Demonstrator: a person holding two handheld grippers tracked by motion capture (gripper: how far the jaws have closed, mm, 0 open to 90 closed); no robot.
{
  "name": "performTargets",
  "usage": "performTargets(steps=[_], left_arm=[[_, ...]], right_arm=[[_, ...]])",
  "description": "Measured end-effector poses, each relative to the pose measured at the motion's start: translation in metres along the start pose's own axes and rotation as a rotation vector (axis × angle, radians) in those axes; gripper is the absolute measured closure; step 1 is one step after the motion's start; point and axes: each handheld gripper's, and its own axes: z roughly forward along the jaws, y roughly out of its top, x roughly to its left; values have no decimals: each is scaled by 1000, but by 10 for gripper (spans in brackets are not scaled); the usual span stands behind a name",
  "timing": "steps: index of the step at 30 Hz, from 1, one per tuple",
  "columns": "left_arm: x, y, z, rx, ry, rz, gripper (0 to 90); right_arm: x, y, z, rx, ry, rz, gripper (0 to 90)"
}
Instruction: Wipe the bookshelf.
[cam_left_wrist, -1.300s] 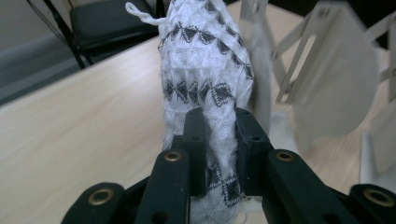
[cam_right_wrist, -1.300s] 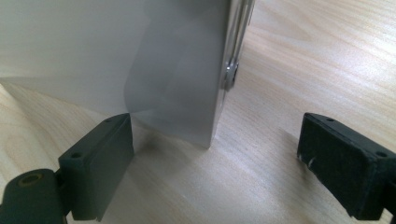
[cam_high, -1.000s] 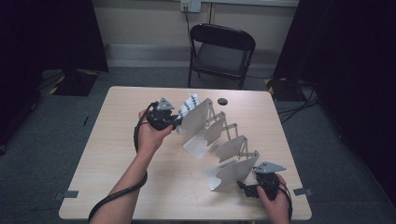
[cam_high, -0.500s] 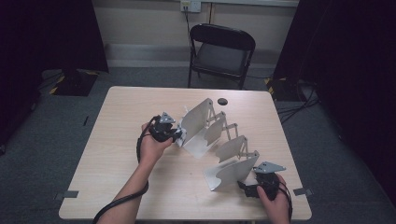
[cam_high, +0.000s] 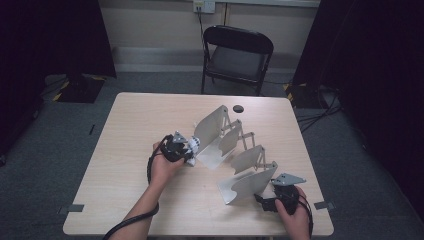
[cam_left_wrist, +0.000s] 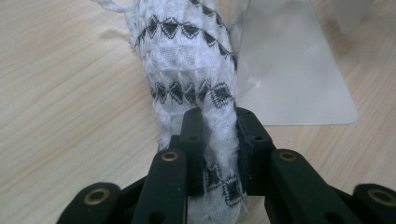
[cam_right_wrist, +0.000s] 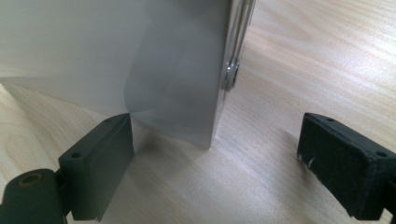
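The left gripper (cam_left_wrist: 219, 140) is shut tight on a rolled white cloth (cam_left_wrist: 191, 70) w/ black zigzag marks. The cloth pokes out past the jaws, low over the table (cam_high: 135, 125), just beside the near plate of a metal rack (cam_high: 235, 150). The right gripper (cam_right_wrist: 215, 158) is wide open & holds nothing. One end plate of the rack stands between its jaws, not touching either pad.

The left gripper (cam_high: 187, 146) sits left of centre in the high view, its forearm rising from the bottom edge; its fingers (cam_left_wrist: 194, 140) are clamped tight on a white patterned cloth (cam_left_wrist: 191, 79). The right gripper (cam_high: 267, 202) rests at the lower right, hand low, its fingers (cam_right_wrist: 100, 158) spread wide apart.
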Motion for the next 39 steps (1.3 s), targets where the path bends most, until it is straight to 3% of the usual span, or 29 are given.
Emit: performTargets(steps=[2, 11, 17, 22, 28, 32, 39], left_arm=[[-1, -2, -3, 6, 20, 14, 743], [3, -26, -24, 12, 38, -42, 729], [7, -41, -40, 12, 73, -63, 715], [6, -52, -51, 8, 70, -98, 713], [3, -61, -60, 1, 82, -93, 695], [3, -69, -65, -20, 99, -122, 693], [3, -73, -72, -4, 99, -108, 664]], right_arm=[[0, 0, 0, 0, 0, 0, 101], [0, 0, 0, 0, 0, 0, 101], [0, 0, 0, 0, 0, 0, 101], [0, 0, 0, -1, -2, 1, 101], [0, 0, 0, -1, 0, 0, 101], [0, 0, 0, -1, 0, 0, 101], [0, 0, 0, -1, 1, 0, 101]])
